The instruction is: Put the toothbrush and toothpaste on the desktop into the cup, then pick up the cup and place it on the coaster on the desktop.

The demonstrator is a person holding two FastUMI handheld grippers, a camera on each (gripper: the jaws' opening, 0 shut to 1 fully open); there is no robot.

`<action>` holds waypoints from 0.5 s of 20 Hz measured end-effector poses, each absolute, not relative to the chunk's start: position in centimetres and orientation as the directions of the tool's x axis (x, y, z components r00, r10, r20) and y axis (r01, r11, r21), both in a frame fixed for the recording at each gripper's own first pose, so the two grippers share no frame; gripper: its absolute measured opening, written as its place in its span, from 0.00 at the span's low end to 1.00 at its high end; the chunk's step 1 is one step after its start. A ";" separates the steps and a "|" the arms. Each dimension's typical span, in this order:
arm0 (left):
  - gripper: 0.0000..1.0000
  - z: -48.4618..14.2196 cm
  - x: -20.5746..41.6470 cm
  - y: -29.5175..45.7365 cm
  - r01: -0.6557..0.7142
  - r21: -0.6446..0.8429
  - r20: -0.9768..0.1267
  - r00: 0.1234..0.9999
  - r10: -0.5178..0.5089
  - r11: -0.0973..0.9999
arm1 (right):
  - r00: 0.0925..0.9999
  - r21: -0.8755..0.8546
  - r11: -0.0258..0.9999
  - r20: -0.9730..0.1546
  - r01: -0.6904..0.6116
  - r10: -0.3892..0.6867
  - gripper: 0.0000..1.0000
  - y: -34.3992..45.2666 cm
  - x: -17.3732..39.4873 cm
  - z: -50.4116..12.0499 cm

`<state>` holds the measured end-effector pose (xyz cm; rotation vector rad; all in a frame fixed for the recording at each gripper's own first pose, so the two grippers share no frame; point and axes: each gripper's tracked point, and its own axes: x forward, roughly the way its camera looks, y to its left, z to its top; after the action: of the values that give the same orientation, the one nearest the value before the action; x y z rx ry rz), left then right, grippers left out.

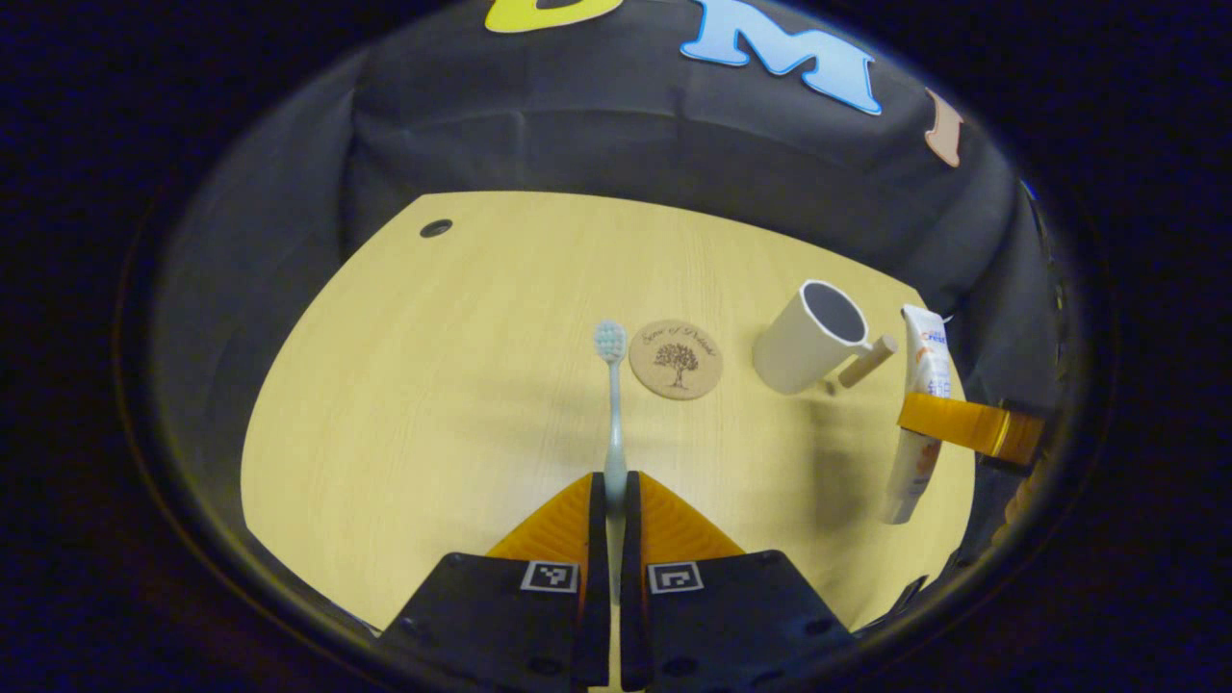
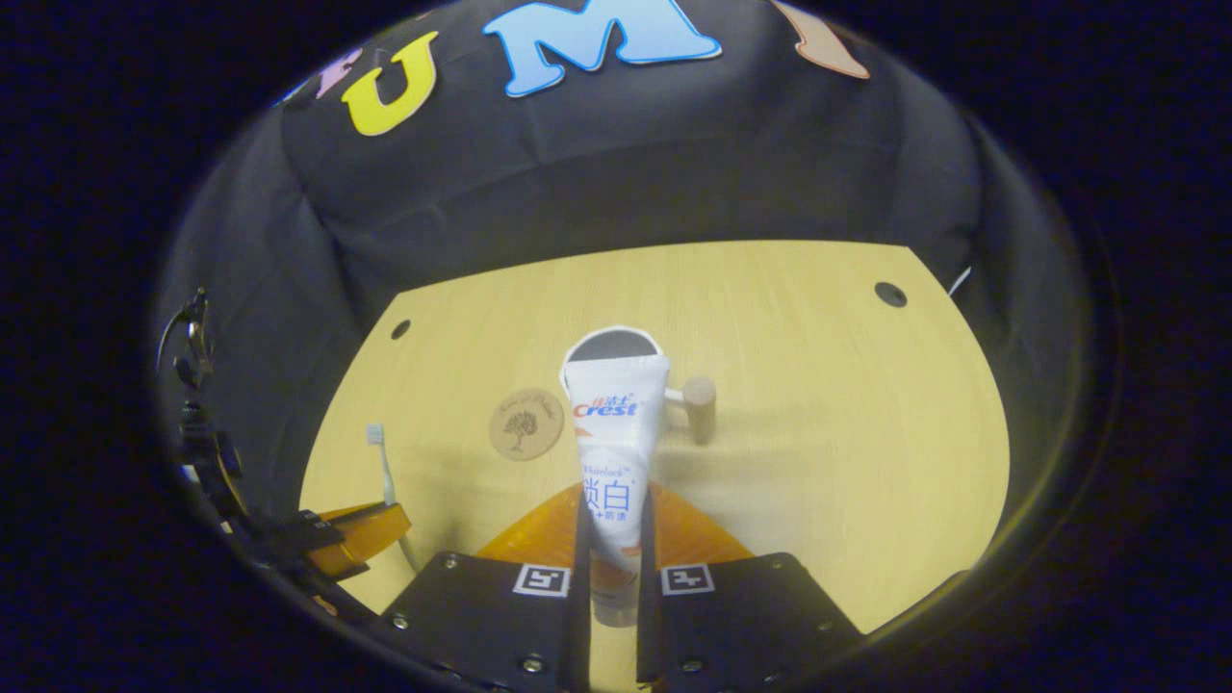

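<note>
Pale blue toothbrush (image 1: 613, 404) & white toothpaste (image 2: 610, 452) tube each pinched upright.

open desktop (image 1: 404, 404) left of the coaster (image 1: 676, 359); cup (image 1: 813, 337) (handle sticking out) crowds the right.

Matt wood-grain desktop (image 1: 433, 385), cork-like coaster (image 1: 676, 359)

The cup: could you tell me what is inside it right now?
In the left gripper view the cup shows a dark, bare inner wall near its rim; its bottom is hidden. The toothbrush and toothpaste are held in the grippers, outside it.
</note>
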<state>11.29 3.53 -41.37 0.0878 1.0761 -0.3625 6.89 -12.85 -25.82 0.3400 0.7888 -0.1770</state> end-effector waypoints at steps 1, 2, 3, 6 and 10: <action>0.12 -40.5 11.0 5.2 0.337 -0.107 -0.862 0.437 -0.256 0.935 | 0.713 0.229 0.934 -0.700 0.275 -0.038 0.20 -13.1 7.7 -25.1; 0.12 -39.2 11.1 7.0 0.343 -0.109 -0.852 0.451 -0.265 0.933 | 0.735 0.233 0.935 -0.677 0.269 -0.043 0.19 -13.4 8.6 -24.1; 0.13 -37.5 10.9 9.4 0.349 -0.114 -0.840 0.465 -0.278 0.930 | 0.754 0.236 0.935 -0.655 0.264 -0.048 0.20 -13.6 9.6 -23.4; 0.12 -35.0 9.1 14.6 0.356 -0.125 -0.813 0.498 -0.301 0.926 | 0.801 0.242 0.935 -0.595 0.260 -0.069 0.20 -14.6 12.3 -21.1; 0.12 -32.5 5.8 19.2 0.359 -0.138 -0.794 0.516 -0.320 0.923 | 0.843 0.261 0.930 -0.530 0.258 -0.085 0.20 -15.3 15.7 -19.4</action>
<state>5.79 19.23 -32.51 0.0454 0.9438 -0.4080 15.70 -15.33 -19.42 0.3322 0.5391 -0.1845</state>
